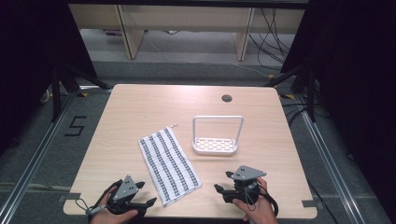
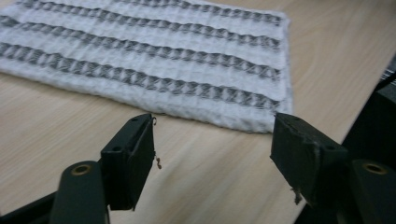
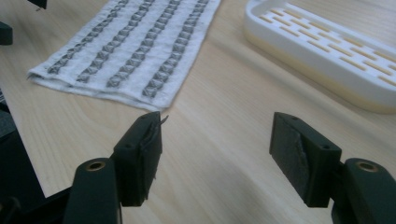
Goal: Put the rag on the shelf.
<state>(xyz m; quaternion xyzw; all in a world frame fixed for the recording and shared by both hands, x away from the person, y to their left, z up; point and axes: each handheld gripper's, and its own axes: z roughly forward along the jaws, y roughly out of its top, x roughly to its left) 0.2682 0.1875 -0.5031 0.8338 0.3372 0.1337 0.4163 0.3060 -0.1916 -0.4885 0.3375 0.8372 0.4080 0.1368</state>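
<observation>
A folded white towel with grey stripes [image 1: 169, 164] lies flat on the wooden table [image 1: 140, 107], slanting from the centre toward the front edge. My left gripper [image 1: 146, 193] is low at the front left, just left of the towel's near corner, jaws open and empty. In the left gripper view the towel [image 2: 154, 60] lies just beyond the open jaws [image 2: 212, 126]. My right gripper [image 1: 223, 181] is at the front right, facing the towel's right edge, open with nothing in it. Ahead of its jaws [image 3: 217, 121] are the towel's near corner [image 3: 135, 51] and bare wood.
A white slotted tray with a tall loop handle [image 1: 217, 145] stands right of the towel, and its rim [image 3: 327, 56] is close by in the right gripper view. A cable hole [image 1: 227, 98] sits near the table's far edge. Dark frames and cables flank the table.
</observation>
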